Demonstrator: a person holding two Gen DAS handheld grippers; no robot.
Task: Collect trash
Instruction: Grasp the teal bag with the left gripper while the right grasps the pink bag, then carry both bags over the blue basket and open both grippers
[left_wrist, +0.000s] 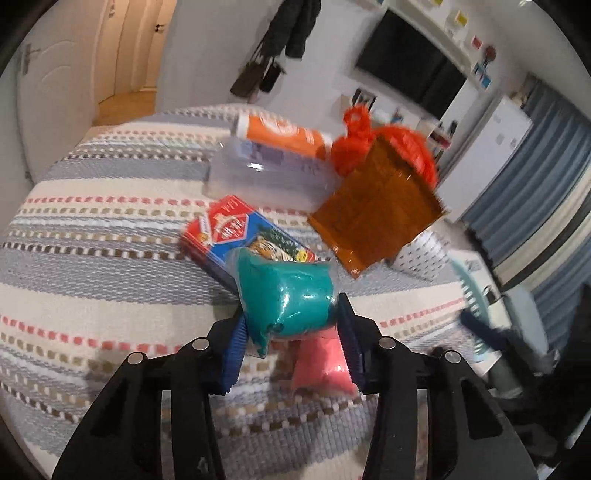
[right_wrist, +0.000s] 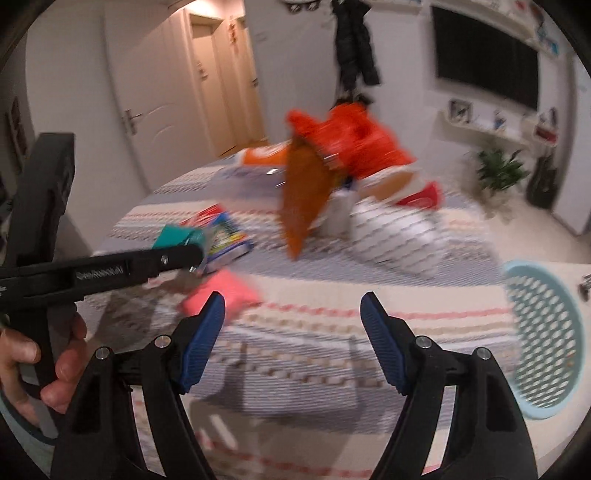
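Note:
My left gripper (left_wrist: 291, 317) is shut on a teal plastic pouch (left_wrist: 288, 291) and holds it above the striped bedspread (left_wrist: 92, 277). In the right wrist view the left gripper (right_wrist: 195, 254) comes in from the left with the teal pouch (right_wrist: 177, 236). A pink pouch (left_wrist: 325, 365) lies on the bedspread just under it; it also shows in the right wrist view (right_wrist: 221, 291). My right gripper (right_wrist: 291, 314) is open and empty above the bedspread, right of the pink pouch. A light blue perforated basket (right_wrist: 543, 350) sits at the right.
A red and blue carton (left_wrist: 236, 232), a clear plastic box (left_wrist: 266, 173), an orange tube (left_wrist: 284, 134), an amber sheet (left_wrist: 376, 218) and an orange mesh bag (left_wrist: 369, 144) lie further up the bed. A white striped object (right_wrist: 399, 232) lies right of the amber sheet (right_wrist: 303, 199).

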